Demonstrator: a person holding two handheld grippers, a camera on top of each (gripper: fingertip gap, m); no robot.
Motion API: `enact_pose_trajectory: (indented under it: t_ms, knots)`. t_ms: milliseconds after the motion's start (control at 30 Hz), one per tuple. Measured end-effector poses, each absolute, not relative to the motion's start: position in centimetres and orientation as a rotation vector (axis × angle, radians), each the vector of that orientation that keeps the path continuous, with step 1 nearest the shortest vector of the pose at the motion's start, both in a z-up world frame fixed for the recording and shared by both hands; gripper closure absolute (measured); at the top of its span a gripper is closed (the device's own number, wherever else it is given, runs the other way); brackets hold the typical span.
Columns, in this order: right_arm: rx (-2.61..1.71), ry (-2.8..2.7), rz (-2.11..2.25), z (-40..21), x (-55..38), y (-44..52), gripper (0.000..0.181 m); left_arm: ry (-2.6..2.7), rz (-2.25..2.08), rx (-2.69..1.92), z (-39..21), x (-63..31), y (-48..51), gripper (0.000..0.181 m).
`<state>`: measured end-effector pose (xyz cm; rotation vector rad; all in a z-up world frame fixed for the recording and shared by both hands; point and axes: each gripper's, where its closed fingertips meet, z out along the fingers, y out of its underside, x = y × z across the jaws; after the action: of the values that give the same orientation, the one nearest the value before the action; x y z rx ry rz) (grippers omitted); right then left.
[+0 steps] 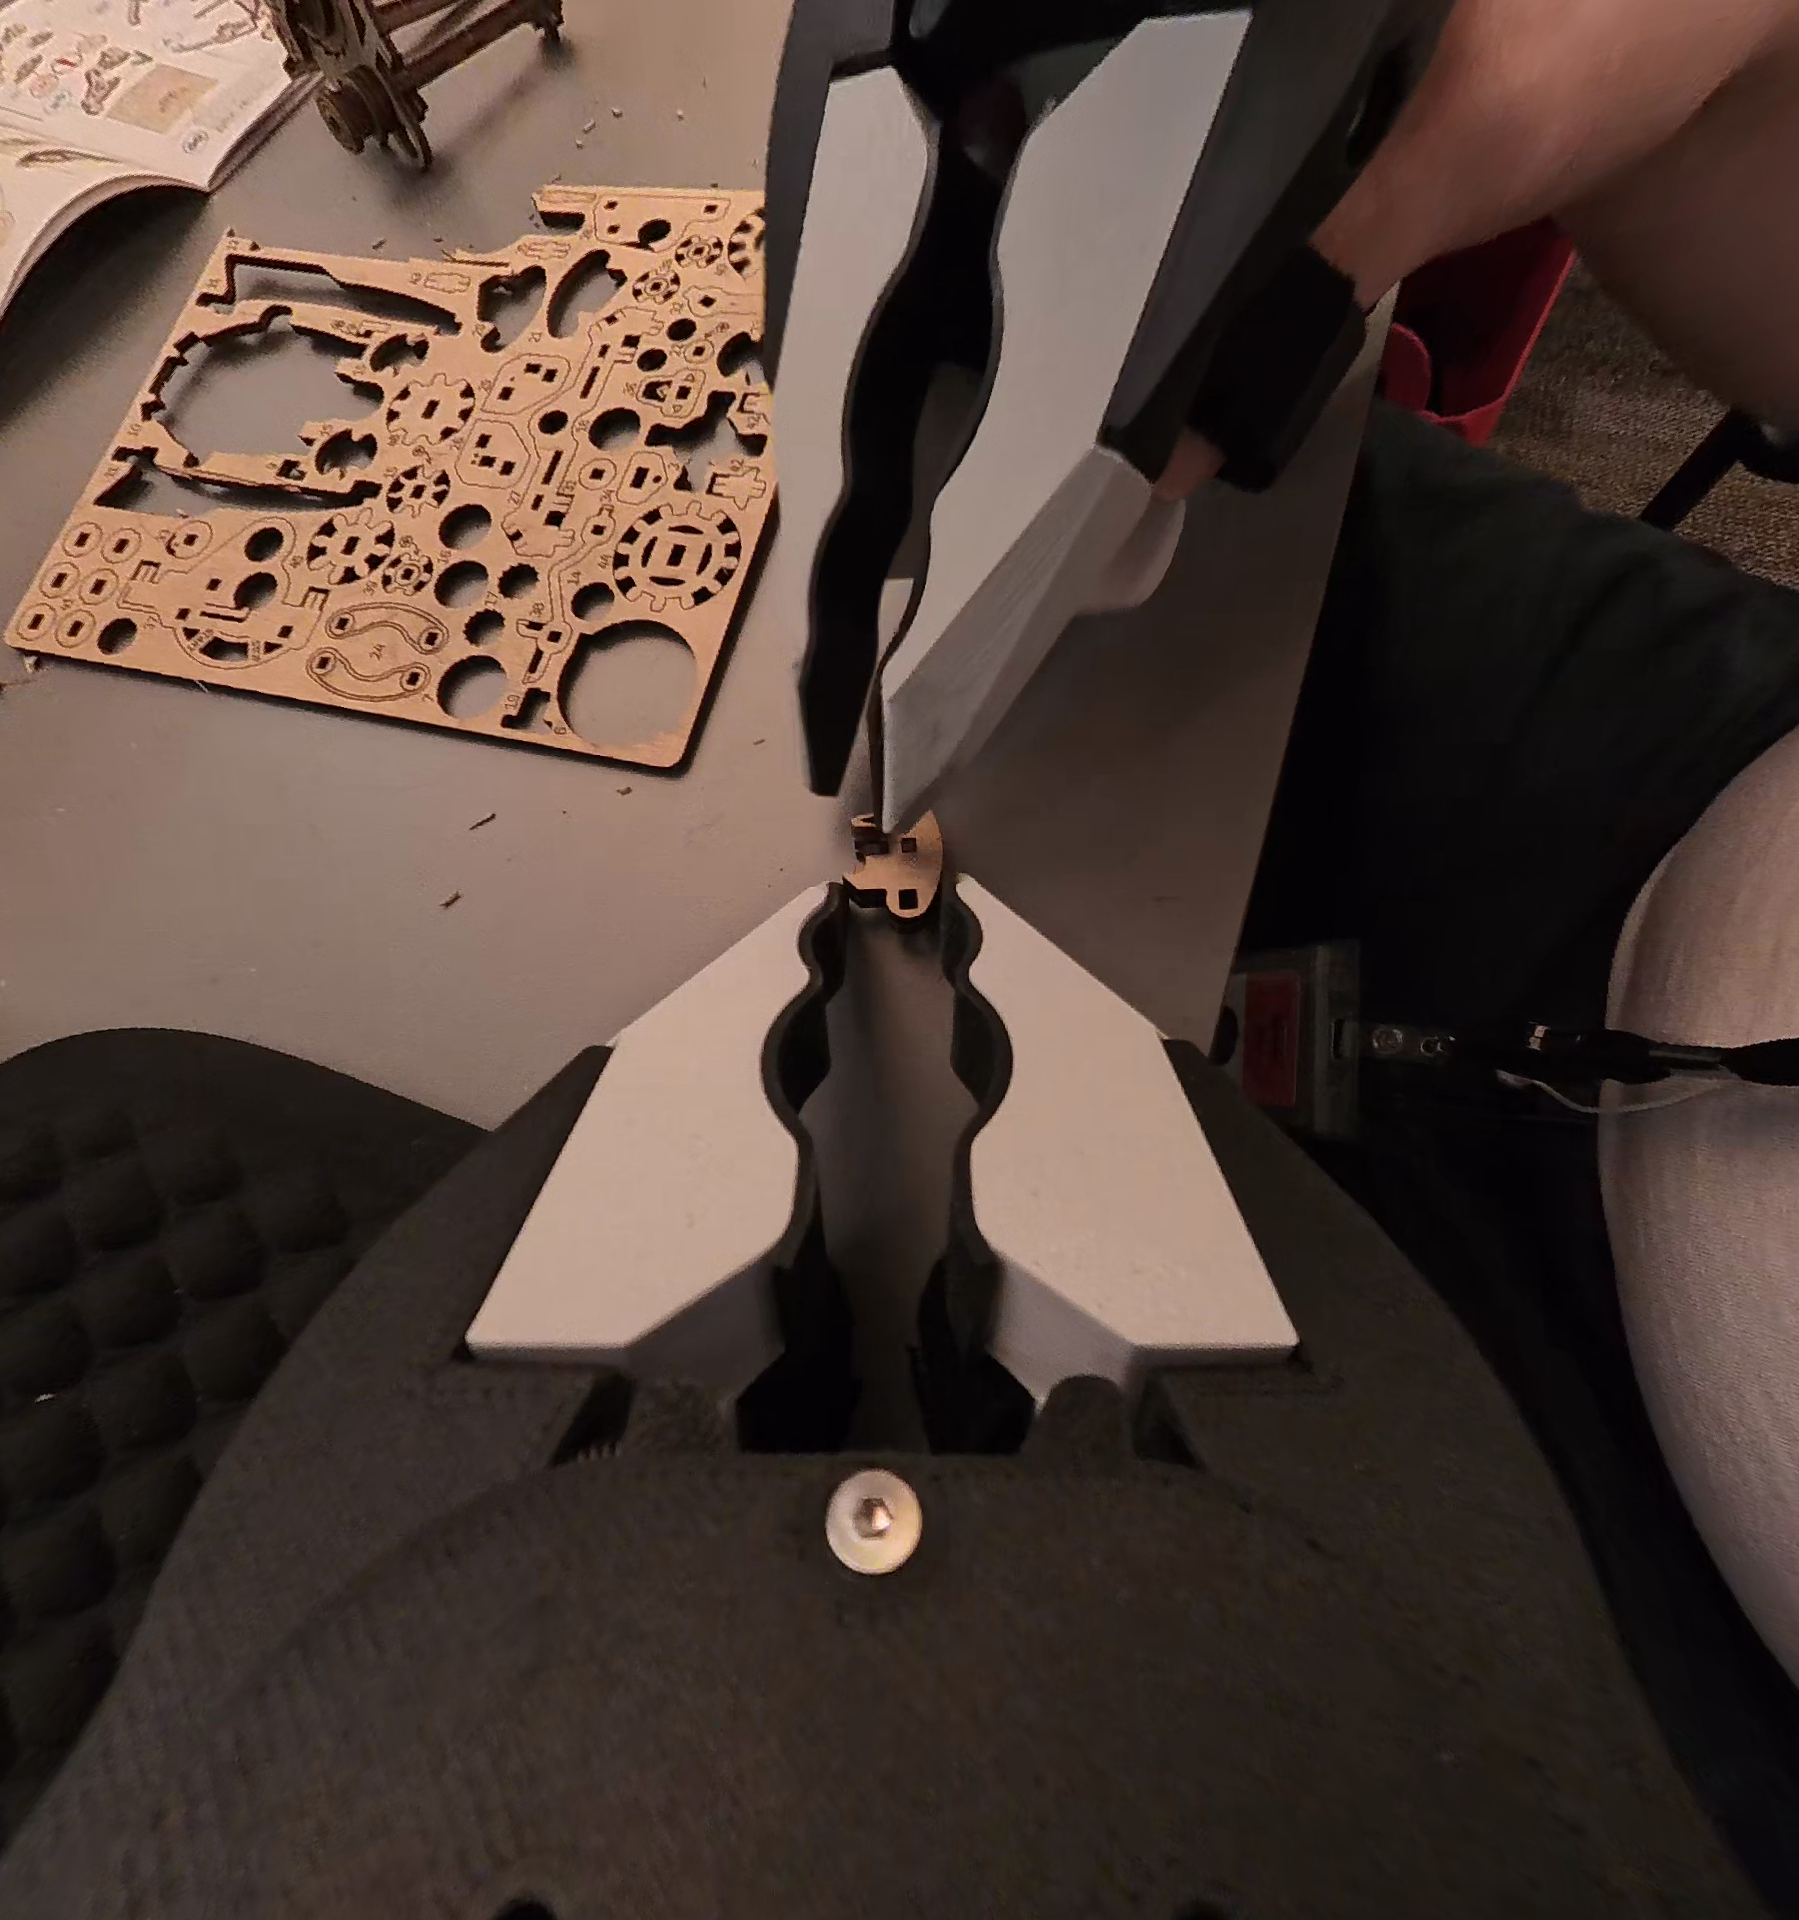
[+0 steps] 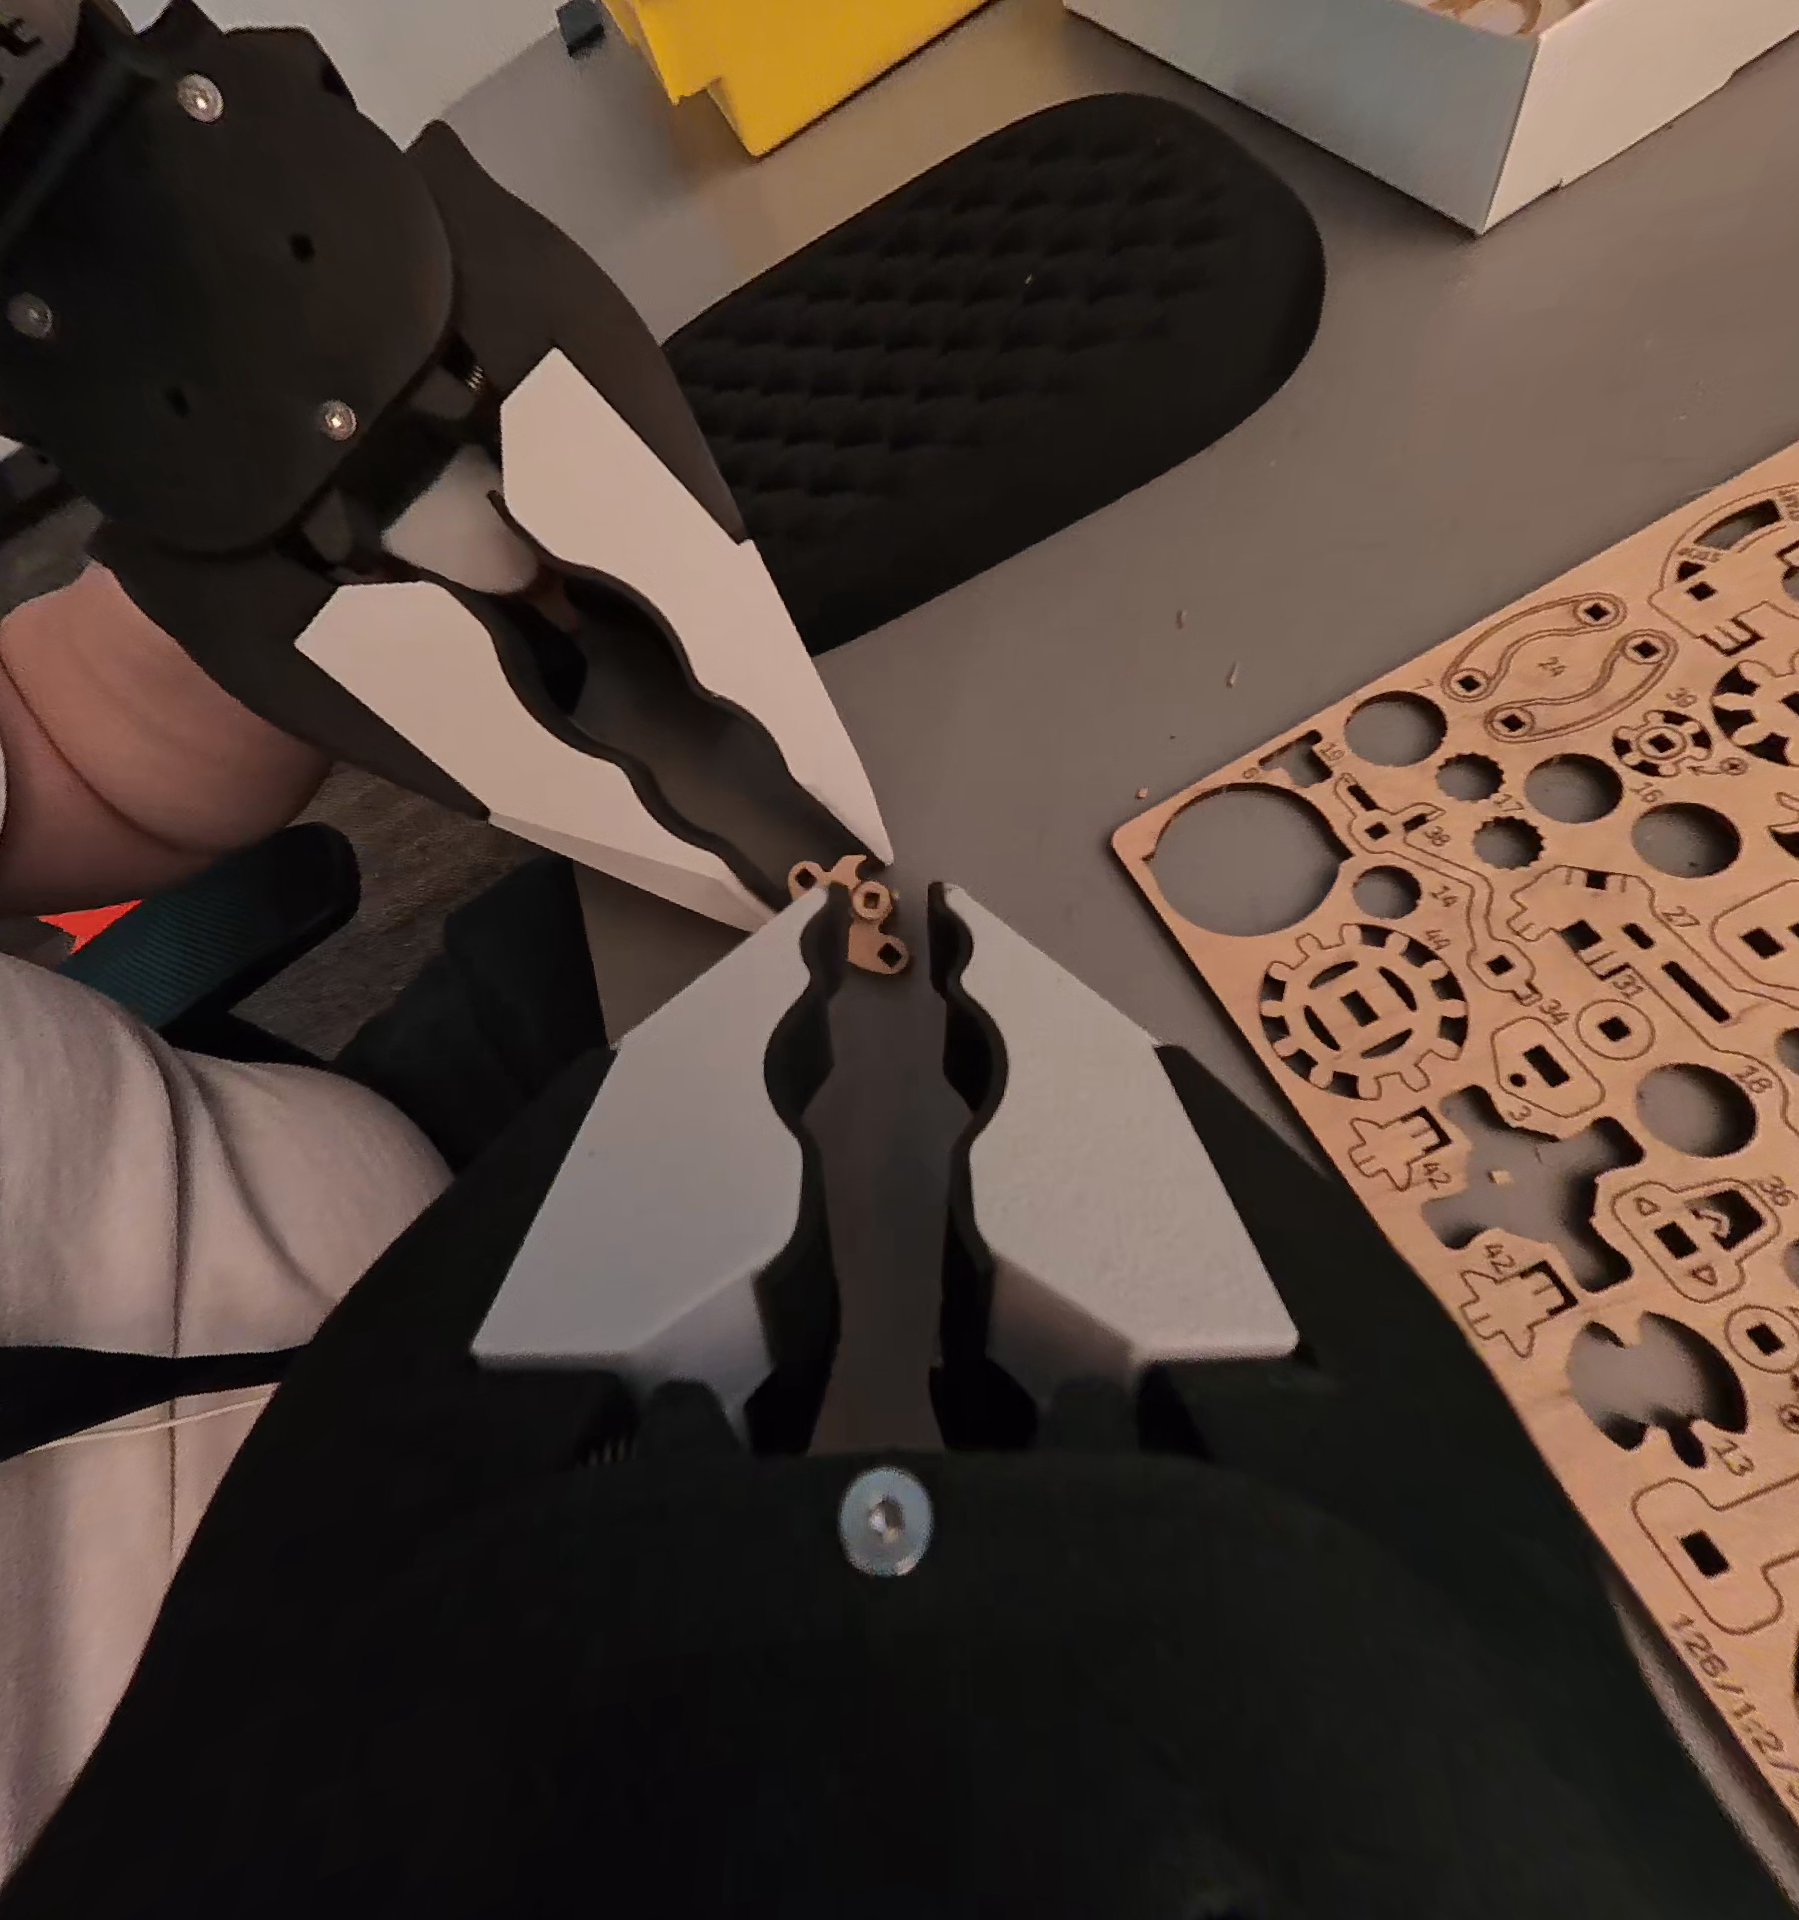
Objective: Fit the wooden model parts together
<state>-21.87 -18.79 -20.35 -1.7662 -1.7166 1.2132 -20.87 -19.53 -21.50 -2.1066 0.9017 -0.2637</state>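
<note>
Your left tongs (image 1: 890, 883) pinch a small wooden part (image 1: 893, 868) at their tips; your right tongs (image 2: 879, 894), meeting them from twelve o'clock, look clamped on a second piece, though I cannot tell for certain. These parts seem light, thin and snappable; grip flat faces near the joint, above the counter (image 1: 251, 831); the wooden sheet (image 1: 407, 468) lies at ten o'clock.

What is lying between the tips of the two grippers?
Small wooden parts, meeting between left gripper and right gripper; both wrist views show it.
</note>
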Motion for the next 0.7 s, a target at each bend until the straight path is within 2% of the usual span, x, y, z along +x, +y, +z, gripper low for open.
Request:
enact_pose_trajectory:
  t_ms: [200, 700]
  knots:
    - [-1.753, -1.721, 1.230, -20.22, -21.97, -18.92, 0.174, 0.901, -0.267, -2.108, -21.50, -20.86, -19.52, 0.164]
    - [-1.673, -1.808, 1.322, -19.77, -21.81, -19.47, 0.176, 0.900, -0.270, -2.109, -21.51, -20.84, -19.52, 0.164]
